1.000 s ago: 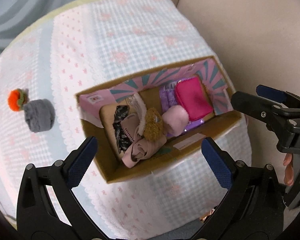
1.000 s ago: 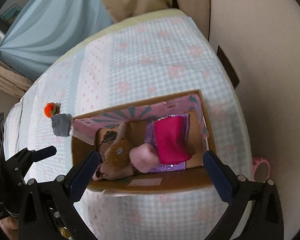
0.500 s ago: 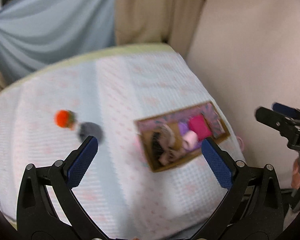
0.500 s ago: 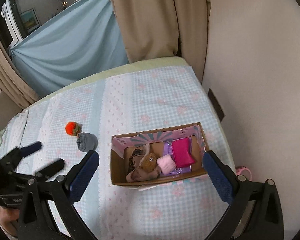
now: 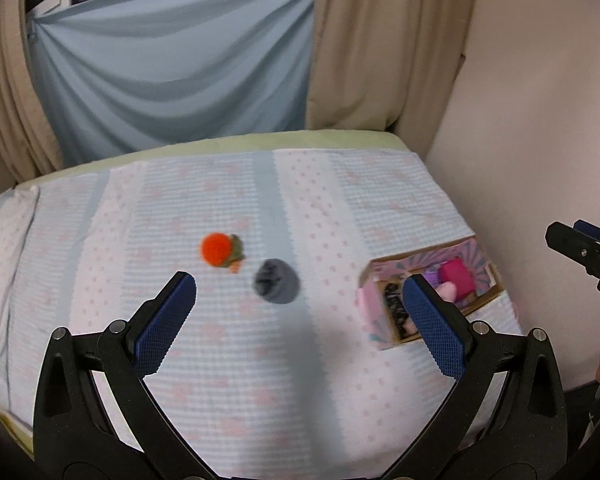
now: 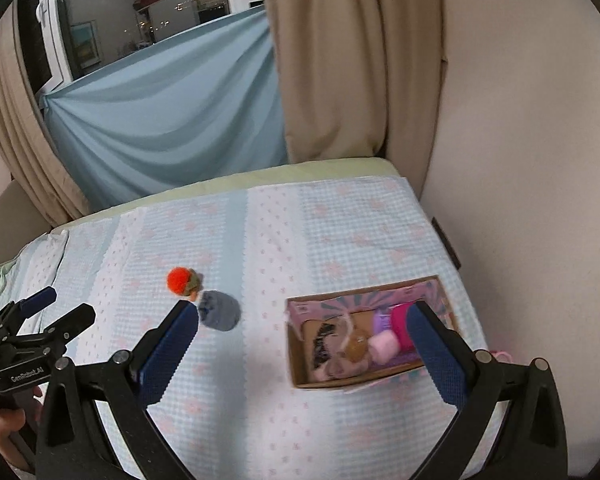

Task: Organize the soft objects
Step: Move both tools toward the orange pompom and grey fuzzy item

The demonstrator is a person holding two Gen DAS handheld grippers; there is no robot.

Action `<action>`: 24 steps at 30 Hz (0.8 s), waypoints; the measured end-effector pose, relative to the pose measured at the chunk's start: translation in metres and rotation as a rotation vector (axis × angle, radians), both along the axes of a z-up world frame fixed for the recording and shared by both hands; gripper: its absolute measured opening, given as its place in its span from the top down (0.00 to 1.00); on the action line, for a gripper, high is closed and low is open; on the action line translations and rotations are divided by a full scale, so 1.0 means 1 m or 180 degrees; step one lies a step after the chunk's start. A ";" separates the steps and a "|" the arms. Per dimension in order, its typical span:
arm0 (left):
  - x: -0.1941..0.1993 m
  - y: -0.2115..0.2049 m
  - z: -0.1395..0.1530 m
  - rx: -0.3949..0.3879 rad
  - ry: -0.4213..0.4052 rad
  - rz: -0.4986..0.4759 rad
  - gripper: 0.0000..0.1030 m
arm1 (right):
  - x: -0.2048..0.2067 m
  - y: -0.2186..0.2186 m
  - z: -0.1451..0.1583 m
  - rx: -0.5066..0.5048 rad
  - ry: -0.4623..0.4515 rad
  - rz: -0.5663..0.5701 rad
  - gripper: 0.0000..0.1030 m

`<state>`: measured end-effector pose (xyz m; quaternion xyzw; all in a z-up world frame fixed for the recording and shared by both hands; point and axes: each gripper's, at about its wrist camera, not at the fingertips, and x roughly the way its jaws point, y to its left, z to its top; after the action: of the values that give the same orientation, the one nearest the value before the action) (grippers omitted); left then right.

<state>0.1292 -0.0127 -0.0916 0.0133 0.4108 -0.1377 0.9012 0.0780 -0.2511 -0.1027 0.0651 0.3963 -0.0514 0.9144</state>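
Jaws on both grippers stand wide apart and hold nothing. The left gripper (image 5: pixel 300 308) hangs above the bedspread (image 5: pixel 340 200), and the grey ball (image 5: pixel 276 287) lies ahead of it, slightly left of the midline between its blue pads. The right gripper (image 6: pixel 304 344) is likewise spread, but the grey ball sits just beyond its left pad, off its centreline.

Taking the cardboard box (image 6: pixel 328 383) as the landmark: the grey ball lies well to the left of the box, on open bedspread. The orange pompom toy (image 5: pixel 219 249) lies further left and farther from the camera, touching or nearly touching the grey ball (blur prevents a firmer finding). The grey ball is roundish, with no clear long axis. Inside the box are a magenta pouch (image 6: pixel 400 326), a pink puff (image 6: pixel 385 346), a brown toy and other soft items.

Judgement: two items remain outside the box. The left gripper is nearer and better lined up; the approach calls for a forward and downward reach, with a small correction leftward.
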 end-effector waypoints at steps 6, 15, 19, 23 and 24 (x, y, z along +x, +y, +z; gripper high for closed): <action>0.018 0.056 -0.013 0.0085 0.0002 -0.0012 0.00 | 0.017 0.057 -0.023 0.0058 0.0096 0.0007 0.00; 0.093 0.120 -0.082 0.0113 0.0188 -0.0109 0.00 | 0.071 0.130 -0.096 0.0063 0.0358 0.0050 0.00; 0.137 0.132 -0.133 0.0096 0.0303 -0.0243 0.00 | 0.102 0.150 -0.143 0.0063 0.0549 0.0027 0.00; 0.174 0.133 -0.183 0.0021 0.0470 -0.0333 0.00 | 0.138 0.163 -0.198 0.0099 0.0714 0.0010 0.00; 0.184 0.132 -0.198 0.0005 0.0510 -0.0339 0.00 | 0.143 0.164 -0.208 0.0095 0.0733 0.0011 0.00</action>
<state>0.3128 0.1198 -0.2898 0.0248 0.4804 -0.1856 0.8568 0.2214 -0.0866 -0.3106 0.0717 0.4995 -0.0510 0.8618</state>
